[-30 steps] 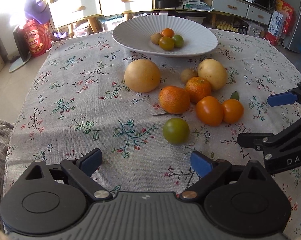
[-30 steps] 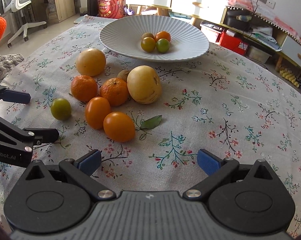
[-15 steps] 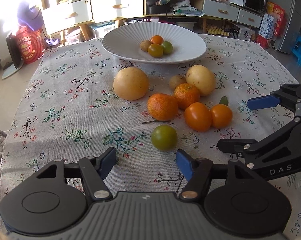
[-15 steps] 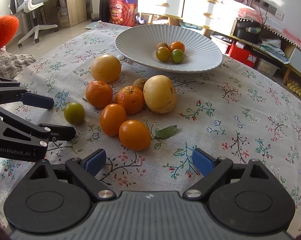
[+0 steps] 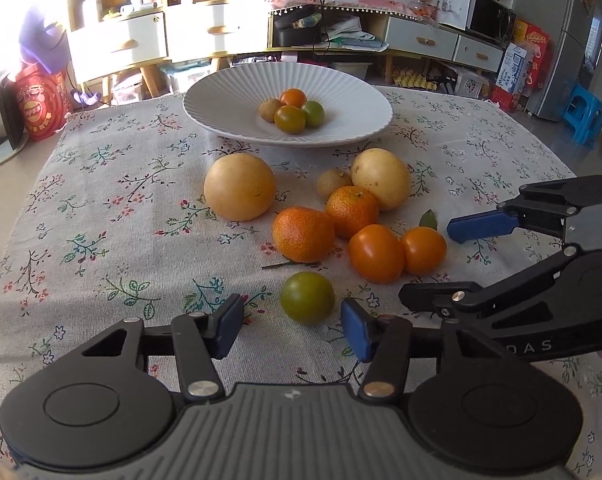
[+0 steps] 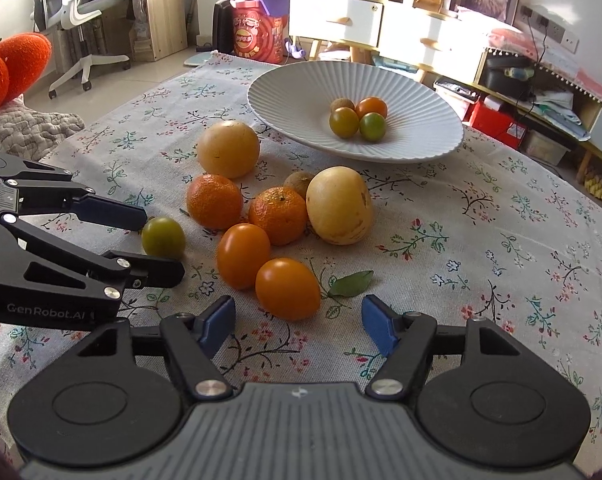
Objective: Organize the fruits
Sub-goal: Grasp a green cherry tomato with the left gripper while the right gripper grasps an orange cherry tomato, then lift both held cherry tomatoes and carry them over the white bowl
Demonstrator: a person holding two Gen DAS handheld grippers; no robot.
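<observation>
A white ribbed plate (image 5: 229, 120) (image 6: 421, 144) at the back of the table holds several small fruits. In front of it lie two big yellow fruits, two mandarins, two orange tomatoes (image 5: 376, 253) (image 6: 287, 288), a small brown fruit and a green tomato (image 5: 307, 297) (image 6: 163, 237). My left gripper (image 5: 292, 326) is open, its blue pads just short of the green tomato on either side. My right gripper (image 6: 297, 320) is open and empty, just short of the nearer orange tomato.
A floral cloth (image 5: 101, 208) covers the table. A green leaf (image 6: 351, 282) lies beside the orange tomatoes. White drawers and shelves stand behind the table; an office chair (image 6: 85, 12) and a red bag (image 6: 259, 36) are on the floor at the left.
Both grippers have moved forward toward the fruit. My left gripper has narrowed and come up to the green tomato. My right gripper has come up to the nearer orange tomato.
</observation>
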